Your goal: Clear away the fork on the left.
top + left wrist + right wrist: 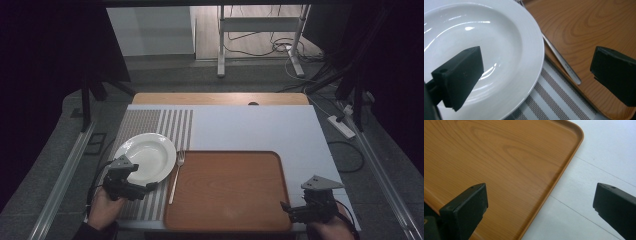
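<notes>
A white deep plate (145, 157) rests on a striped placemat (150, 125) at the left of the table. A silver fork (176, 175) lies beside it, along the left rim of a wooden tray (227, 190). My left gripper (150, 187) hovers open at the plate's near edge; in the left gripper view its jaws straddle the plate (486, 50) rim, the mat (549, 100) and the fork (564, 65) handle. My right gripper (285, 207) is open at the tray's near right corner; the right gripper view has the tray (506, 165) corner between its jaws.
The tray and mat lie on a white tabletop (260, 127) with a wooden strip (220, 98) at its far edge. Beyond stand a white metal stand (260, 30), floor cables (280, 47) and a power strip (341, 126). Metal rails (60, 175) flank the table.
</notes>
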{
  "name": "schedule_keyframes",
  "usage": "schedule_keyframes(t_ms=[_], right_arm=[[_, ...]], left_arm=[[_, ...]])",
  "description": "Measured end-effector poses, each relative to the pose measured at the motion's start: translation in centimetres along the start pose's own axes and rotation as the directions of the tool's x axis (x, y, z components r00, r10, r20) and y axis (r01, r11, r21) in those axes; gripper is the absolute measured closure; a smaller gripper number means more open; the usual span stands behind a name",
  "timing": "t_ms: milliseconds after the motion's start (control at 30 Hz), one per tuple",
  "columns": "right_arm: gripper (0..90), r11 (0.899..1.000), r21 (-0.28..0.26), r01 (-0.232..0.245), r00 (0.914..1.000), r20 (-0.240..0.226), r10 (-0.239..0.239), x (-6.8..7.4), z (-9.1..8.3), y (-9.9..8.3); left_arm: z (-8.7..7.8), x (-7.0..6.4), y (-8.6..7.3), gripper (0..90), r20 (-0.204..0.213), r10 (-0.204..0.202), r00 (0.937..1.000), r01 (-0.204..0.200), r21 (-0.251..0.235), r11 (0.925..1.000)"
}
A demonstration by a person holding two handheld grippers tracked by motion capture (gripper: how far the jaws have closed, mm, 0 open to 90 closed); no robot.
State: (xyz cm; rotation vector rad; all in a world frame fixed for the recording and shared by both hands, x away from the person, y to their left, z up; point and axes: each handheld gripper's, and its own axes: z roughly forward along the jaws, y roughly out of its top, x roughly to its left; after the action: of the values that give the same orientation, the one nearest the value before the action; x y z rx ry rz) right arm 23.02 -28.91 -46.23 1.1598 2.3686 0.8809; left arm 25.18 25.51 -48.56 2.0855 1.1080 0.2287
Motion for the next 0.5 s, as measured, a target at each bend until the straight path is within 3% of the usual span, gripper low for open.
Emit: schedule_keyframes(t_ms=[500], right_arm=[[0.4,1.0,0.0,-0.006,1.0,0.001,0.006,-0.1,0.0,0.0]], left_arm=[[-1.4,0.2,-2.3,0.0,-0.028,-0.032,0.9991,0.032,-0.006,0.9995]])
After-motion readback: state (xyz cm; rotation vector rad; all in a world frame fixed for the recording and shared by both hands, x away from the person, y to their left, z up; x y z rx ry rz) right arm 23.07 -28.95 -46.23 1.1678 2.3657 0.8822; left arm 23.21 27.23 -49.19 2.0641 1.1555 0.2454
